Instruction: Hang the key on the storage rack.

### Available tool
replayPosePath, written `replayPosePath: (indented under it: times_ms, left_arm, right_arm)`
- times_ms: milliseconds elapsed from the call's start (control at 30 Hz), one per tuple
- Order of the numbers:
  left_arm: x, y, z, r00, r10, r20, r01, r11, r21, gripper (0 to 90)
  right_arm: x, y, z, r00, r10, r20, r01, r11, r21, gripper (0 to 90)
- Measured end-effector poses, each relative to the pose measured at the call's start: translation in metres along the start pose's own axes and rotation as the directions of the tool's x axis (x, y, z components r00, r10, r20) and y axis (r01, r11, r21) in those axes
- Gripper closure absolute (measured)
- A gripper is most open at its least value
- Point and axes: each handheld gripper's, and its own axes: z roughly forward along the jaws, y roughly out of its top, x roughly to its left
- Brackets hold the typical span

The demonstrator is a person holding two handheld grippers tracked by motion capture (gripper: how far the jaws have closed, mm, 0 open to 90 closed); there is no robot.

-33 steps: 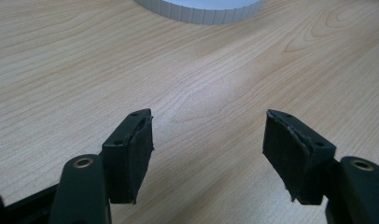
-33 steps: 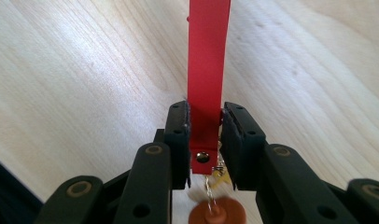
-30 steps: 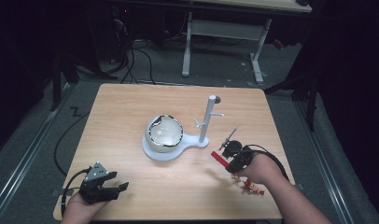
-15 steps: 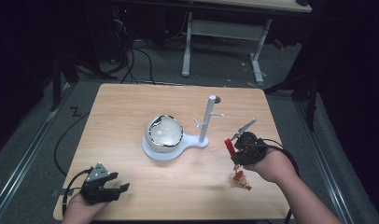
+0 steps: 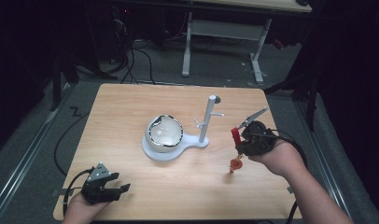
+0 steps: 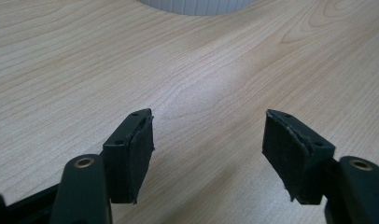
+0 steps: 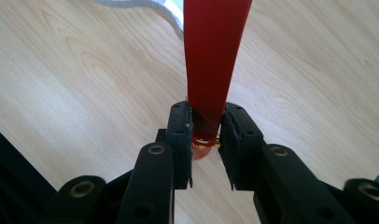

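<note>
The right gripper (image 7: pixel 205 128) has its fingers clamped on a red strap (image 7: pixel 211 56), whose charm (image 5: pixel 235 164) dangles below them, off the desk (image 5: pixel 131 107). It looks light, limp, swing-prone; gripping the strap suits it. Left gripper (image 6: pixel 208 140) fingers stand apart, empty.

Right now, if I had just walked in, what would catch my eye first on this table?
Probably the red strap pinched in the right gripper, held up over the table's right side with a red ornament dangling from it. Next, the white stand at the table's middle, carrying a shiny domed bowl and a branched post. The left gripper rests at the near left corner, holding nothing.
</note>
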Motion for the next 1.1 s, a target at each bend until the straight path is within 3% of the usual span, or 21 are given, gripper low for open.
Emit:
replayPosePath:
  times_ms: [567, 1100]
  left_arm:
    - [-0.001, 0.000, 0.000, 1.0000, 0.007, 0.008, -0.007, 1.0000, 0.005, 34.8]
    - [-0.001, 0.000, 0.000, 0.9999, 0.009, 0.011, -0.009, 0.9999, 0.006, 34.9]
  right_arm:
    - [-0.007, 0.020, -0.032, 0.9990, 0.031, 0.032, -0.029, 0.996, -0.079, 75.2]
    - [-0.013, 0.040, -0.059, 0.9976, 0.050, 0.048, -0.043, 0.987, -0.154, 75.5]
